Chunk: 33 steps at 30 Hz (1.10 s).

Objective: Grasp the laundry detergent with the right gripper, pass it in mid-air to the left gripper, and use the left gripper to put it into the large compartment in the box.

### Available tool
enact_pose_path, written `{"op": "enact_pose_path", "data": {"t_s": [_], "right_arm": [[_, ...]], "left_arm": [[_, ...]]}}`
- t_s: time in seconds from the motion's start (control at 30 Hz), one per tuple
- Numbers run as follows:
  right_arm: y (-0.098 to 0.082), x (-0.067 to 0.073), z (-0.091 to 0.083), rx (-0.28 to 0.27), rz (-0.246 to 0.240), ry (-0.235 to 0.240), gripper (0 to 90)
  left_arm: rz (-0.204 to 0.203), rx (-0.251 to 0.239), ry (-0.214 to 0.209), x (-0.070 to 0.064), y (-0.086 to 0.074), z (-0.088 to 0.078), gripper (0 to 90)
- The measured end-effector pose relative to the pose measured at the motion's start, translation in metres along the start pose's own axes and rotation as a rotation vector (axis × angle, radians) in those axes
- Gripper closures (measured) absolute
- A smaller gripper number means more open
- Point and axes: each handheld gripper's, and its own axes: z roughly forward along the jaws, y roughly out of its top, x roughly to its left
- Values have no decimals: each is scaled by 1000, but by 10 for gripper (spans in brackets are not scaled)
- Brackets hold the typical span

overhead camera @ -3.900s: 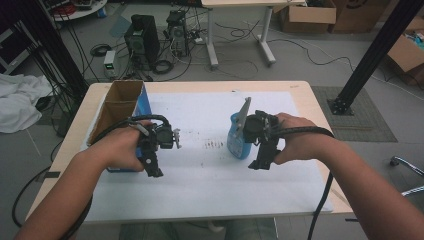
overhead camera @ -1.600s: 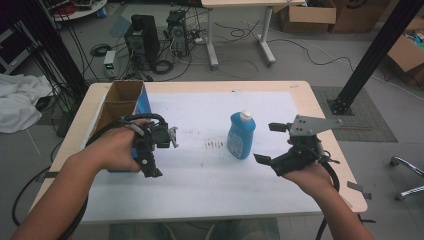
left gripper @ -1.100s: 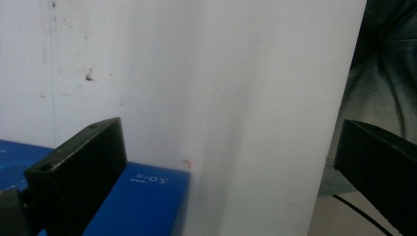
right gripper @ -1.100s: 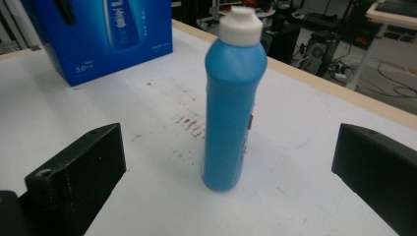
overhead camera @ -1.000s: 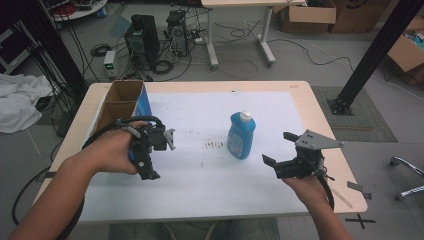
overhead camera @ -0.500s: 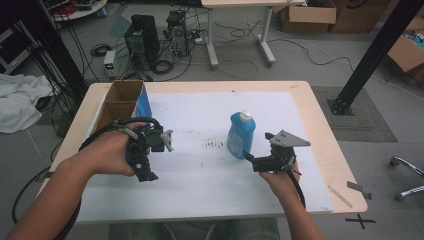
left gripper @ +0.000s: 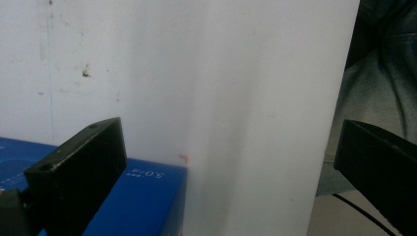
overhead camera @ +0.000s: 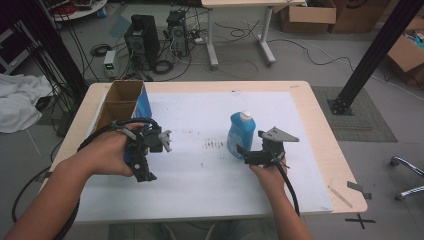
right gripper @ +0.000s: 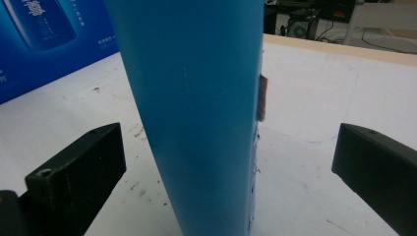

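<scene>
Reaching my right gripper (overhead camera: 246, 154) with wide fingers around the blue bottle (overhead camera: 242, 134); bumping might tip it.

The right gripper (overhead camera: 248, 155), pulled back to the table's right side a moment ago, is now close beside the upright blue plastic bottle (overhead camera: 241, 134), its jaws spread either side.
</scene>
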Motion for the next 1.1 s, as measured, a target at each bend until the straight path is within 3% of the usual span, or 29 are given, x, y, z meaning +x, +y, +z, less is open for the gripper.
{"op": "enact_pose_path", "data": {"t_s": [0.6,0.83,1.1], "right_arm": [[-2,9,29,1,-7,-16,0],[-3,10,34,5,-4,-24,0],[-2,11,33,-3,-2,-39,61]], "left_arm": [[-6,-11,1,-1,-4,0,0],[-15,-7,-2,0,-7,2,0],[-16,-9,-3,0,-7,2,1]]}}
